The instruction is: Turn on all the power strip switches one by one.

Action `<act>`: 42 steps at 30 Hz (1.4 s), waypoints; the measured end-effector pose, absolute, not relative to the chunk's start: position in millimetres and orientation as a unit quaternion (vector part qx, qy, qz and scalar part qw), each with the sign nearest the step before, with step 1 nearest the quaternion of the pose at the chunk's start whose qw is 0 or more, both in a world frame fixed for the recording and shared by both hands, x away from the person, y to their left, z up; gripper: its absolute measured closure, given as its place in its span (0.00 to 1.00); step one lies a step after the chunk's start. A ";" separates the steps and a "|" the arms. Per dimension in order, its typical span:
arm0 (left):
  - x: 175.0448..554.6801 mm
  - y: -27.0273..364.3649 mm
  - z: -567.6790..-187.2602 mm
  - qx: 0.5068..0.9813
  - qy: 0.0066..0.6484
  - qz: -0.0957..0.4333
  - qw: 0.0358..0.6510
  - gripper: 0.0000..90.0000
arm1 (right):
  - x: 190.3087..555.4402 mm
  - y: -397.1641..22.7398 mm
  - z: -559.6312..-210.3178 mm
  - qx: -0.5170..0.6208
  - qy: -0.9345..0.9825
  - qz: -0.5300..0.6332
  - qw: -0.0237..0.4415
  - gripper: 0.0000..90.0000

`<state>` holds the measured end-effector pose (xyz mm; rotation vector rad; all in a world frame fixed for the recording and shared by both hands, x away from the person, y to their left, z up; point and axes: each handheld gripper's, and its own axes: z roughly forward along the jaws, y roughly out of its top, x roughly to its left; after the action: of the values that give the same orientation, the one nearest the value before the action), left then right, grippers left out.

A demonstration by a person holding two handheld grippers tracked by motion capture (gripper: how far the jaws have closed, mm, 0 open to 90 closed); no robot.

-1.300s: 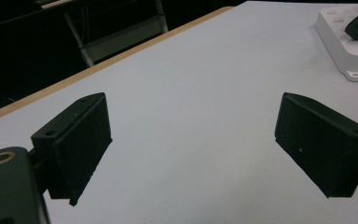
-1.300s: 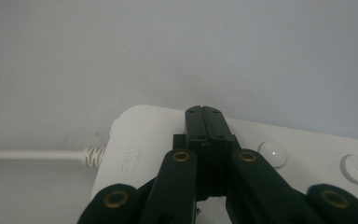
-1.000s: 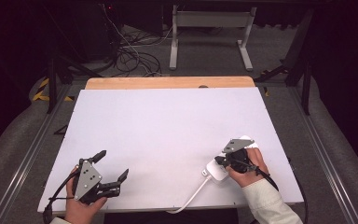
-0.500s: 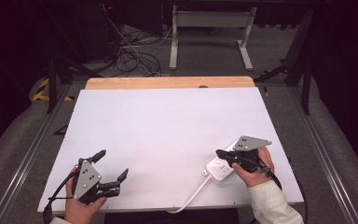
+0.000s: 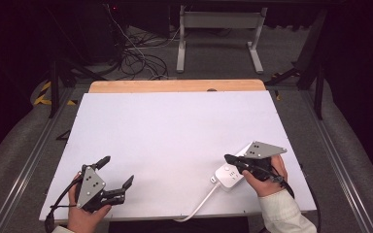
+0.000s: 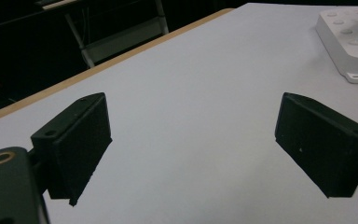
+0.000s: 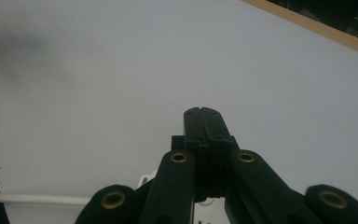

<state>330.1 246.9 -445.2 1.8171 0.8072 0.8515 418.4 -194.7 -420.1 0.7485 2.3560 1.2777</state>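
Note:
A white power strip (image 5: 227, 176) lies on the white table top near the front right, its white cable (image 5: 199, 205) running off the front edge. Its corner also appears far off in the left gripper view (image 6: 349, 37). My right gripper (image 5: 229, 158) hovers just above the strip, pointing left, jaws pressed together with nothing between them (image 7: 203, 113). My left gripper (image 5: 115, 171) rests at the front left of the table, jaws wide apart and empty; its two black pads (image 6: 81, 140) frame bare table.
The white sheet (image 5: 175, 141) covers a wooden table whose far edge (image 5: 175, 86) shows bare wood. Beyond it, on the dark floor, stand a grey metal frame (image 5: 218, 34) and loose cables (image 5: 136, 58). Metal rails run along both sides.
My right gripper has lifted off the power strip and swung to point left across the table. The left gripper has stayed where it was.

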 end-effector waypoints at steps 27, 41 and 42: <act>329.7 249.4 -444.0 0.739 0.330 0.352 0.470 0.12 | 417.1 -243.6 -424.6 0.301 0.792 0.492 0.201 0.34; 326.3 249.9 -442.4 0.736 0.339 0.342 0.476 0.10 | 412.5 -263.1 -459.7 0.316 0.775 0.516 0.181 0.28; 325.8 250.2 -442.7 0.737 0.339 0.342 0.474 0.10 | 411.9 -264.5 -462.0 0.313 0.775 0.517 0.184 0.28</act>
<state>325.8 250.2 -442.7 1.8026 0.8294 0.8370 411.9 -264.5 -462.0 0.8819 2.1858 1.4592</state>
